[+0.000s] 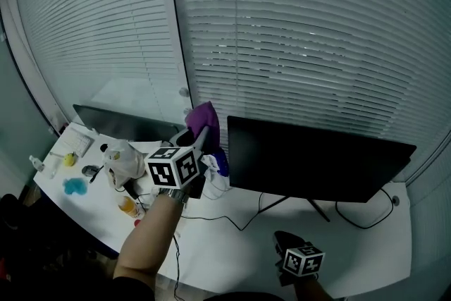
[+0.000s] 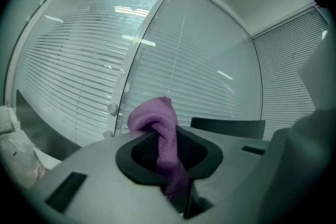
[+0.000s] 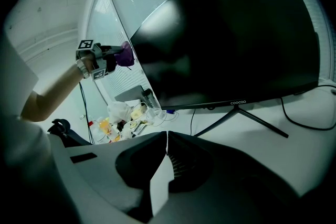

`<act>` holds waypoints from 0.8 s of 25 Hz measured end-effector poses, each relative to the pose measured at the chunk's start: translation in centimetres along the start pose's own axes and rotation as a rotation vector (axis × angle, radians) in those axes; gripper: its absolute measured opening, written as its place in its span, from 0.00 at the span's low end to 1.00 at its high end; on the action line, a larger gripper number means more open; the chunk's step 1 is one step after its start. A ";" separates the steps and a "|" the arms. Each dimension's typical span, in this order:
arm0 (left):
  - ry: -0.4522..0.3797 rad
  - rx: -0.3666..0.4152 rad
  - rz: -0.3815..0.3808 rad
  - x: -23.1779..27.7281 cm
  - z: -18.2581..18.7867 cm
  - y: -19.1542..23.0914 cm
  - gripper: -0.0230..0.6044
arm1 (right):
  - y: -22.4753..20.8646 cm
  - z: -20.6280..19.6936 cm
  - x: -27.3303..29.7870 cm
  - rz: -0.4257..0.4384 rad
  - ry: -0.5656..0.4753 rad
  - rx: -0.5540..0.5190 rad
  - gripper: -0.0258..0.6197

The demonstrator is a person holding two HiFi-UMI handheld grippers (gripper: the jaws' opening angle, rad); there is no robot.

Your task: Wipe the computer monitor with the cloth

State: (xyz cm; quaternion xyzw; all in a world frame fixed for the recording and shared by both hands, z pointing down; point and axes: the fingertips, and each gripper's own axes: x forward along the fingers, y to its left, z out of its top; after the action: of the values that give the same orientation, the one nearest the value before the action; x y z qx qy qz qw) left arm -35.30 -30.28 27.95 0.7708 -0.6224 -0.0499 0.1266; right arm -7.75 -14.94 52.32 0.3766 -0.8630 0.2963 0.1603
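Lowest in the head view, the right gripper (image 1: 285, 242) hangs over the white table (image 1: 232, 254), in front of the monitor (image 1: 310, 158). The left gripper (image 1: 200, 135) is raised on a bare forearm, its jaws pointing up and away with the purple cloth (image 1: 206, 116) bunched at their tips. The cloth sits just beside the monitor's upper left corner; whether it touches cannot be told. A second dark screen (image 1: 116, 122) stands further left, and a plastic bag (image 1: 123, 160) and small clutter lie in front of it. Black cables (image 1: 236, 222) trail across the table from under the monitor. White blinds (image 1: 296, 32) fill the curved window wall behind. In the left gripper view the jaws are clenched on the cloth, which runs up between them and folds over above the tips. The monitor's top edge shows just to the right, and the blinds are beyond. In the right gripper view the jaws are pressed together with nothing between them and point at the monitor's dark screen on its splayed stand (image 3: 239, 115). At the left of this view the left gripper holds the cloth at the screen's upper left edge.
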 end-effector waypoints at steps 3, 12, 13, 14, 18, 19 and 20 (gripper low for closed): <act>0.021 -0.009 -0.004 -0.3 -0.5 0.8 0.15 | 0.8 0.3 0.1 -0.011 -0.002 0.006 0.08; 0.053 0.106 -0.016 -3.0 -2.8 0.3 0.15 | 3.0 0.6 -0.5 -0.031 -0.045 -0.009 0.08; 0.057 0.121 -0.018 -3.5 -3.3 0.0 0.15 | 3.1 0.7 -0.7 -0.032 -0.052 -0.015 0.08; 0.063 0.134 -0.021 -4.0 -4.0 -0.3 0.15 | 3.3 0.7 -0.9 -0.034 -0.059 -0.019 0.08; 0.093 0.184 -0.053 -6.1 -7.1 -2.7 0.15 | 3.7 1.1 -2.1 -0.049 -0.085 -0.033 0.08; 0.101 0.194 -0.065 -6.7 -8.0 -3.4 0.15 | 3.8 1.3 -2.5 -0.054 -0.091 -0.037 0.08; 0.111 0.200 -0.079 -7.3 -8.9 -4.2 0.15 | 4.0 1.5 -2.8 -0.059 -0.097 -0.040 0.08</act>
State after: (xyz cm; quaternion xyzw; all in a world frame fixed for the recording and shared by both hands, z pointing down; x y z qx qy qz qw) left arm -30.83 -21.22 34.89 0.8051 -0.5854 0.0504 0.0815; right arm -8.92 -12.20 48.18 0.4126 -0.8640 0.2555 0.1342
